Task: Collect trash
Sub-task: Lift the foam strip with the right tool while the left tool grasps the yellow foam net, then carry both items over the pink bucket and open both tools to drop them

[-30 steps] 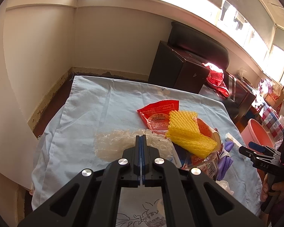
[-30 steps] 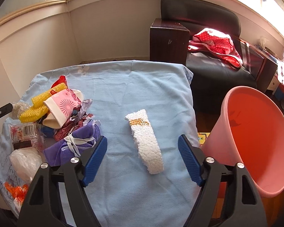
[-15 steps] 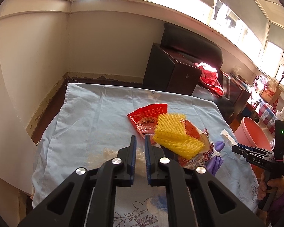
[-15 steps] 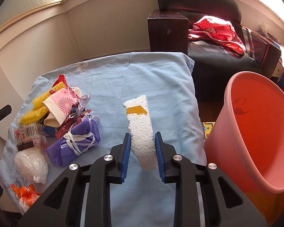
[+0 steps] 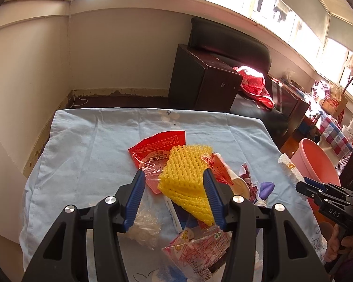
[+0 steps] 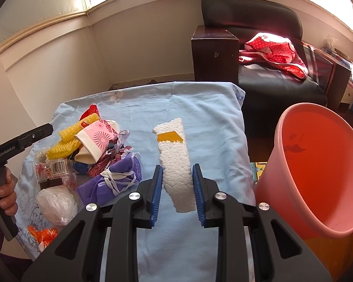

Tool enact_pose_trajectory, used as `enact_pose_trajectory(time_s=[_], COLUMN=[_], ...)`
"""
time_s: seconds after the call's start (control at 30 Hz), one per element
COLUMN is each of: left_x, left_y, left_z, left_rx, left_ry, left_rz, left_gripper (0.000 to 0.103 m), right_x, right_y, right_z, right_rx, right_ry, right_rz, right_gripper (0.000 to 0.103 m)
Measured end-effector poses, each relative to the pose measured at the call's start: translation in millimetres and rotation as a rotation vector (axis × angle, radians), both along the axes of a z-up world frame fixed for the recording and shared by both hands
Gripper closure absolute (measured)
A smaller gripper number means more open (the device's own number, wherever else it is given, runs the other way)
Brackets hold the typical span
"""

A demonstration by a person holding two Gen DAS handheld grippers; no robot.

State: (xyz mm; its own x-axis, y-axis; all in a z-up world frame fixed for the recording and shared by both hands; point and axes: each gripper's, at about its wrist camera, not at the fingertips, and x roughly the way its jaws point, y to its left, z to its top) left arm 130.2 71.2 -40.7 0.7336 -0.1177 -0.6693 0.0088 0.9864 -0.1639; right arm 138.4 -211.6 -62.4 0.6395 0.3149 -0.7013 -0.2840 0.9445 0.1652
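Note:
A yellow foam net (image 5: 186, 171) lies on a trash pile on the blue-clothed table (image 5: 94, 145). My left gripper (image 5: 173, 174) hangs over the pile with its jaws opening; the net sits between the fingers and the pads do not press on it. A red wrapper (image 5: 157, 148) lies beside the net. My right gripper (image 6: 177, 168) is shut on a white foam piece (image 6: 174, 155) with a yellow tape patch, next to the pink bucket (image 6: 317, 164). In the left wrist view the right gripper (image 5: 303, 185) shows at the right with the white foam piece (image 5: 288, 166).
The pile also holds a pink paper cup (image 6: 98, 138), a purple mask (image 6: 115, 176), a printed packet (image 5: 204, 246) and a white plastic bag (image 6: 56, 199). Behind the table stand a dark cabinet (image 6: 214, 54) and a black seat with red cloth (image 6: 273, 47).
My left gripper went from shut to open and moved over to the yellow net. My right gripper went from wide open to shut on the white foam piece.

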Motion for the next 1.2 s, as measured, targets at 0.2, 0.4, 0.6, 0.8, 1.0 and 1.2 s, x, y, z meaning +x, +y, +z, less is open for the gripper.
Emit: enact_pose_trajectory(time_s=[0.2,0.4,0.6,0.8,1.0,1.2], left_x=[20,24,11,-11,-30,-37], left_y=[-3,-6,-5,-4,-12,-40], left_z=[-15,-21,-9,19,49,66], left_rx=[0.01,-0.006,0.004,0.005,-0.024,-0.057], left_ry=[0.049,0.072,0.017,-0.088,-0.187,-0.237], left_rz=[0.008,-0.017,-0.013,0.005,0.004,-0.059], left_gripper=[0.054,0.086,0.097,0.097,0.097,0.097], right_x=[-1,-1,-6,-16,-30,-39], right_y=[-1,0,1,-2,-7,-22], right_z=[1,1,5,18,35,46], right_rx=[0.002,0.009,0.018,0.047,0.08,0.087], right_ry=[-0.007,-0.002,-0.023,-0.076,-0.16,-0.203], right_rz=[0.003,0.009,0.017,0.017,0.009,-0.041], right_gripper=[0.077,0.077,0.077,0.077,0.077,0.077])
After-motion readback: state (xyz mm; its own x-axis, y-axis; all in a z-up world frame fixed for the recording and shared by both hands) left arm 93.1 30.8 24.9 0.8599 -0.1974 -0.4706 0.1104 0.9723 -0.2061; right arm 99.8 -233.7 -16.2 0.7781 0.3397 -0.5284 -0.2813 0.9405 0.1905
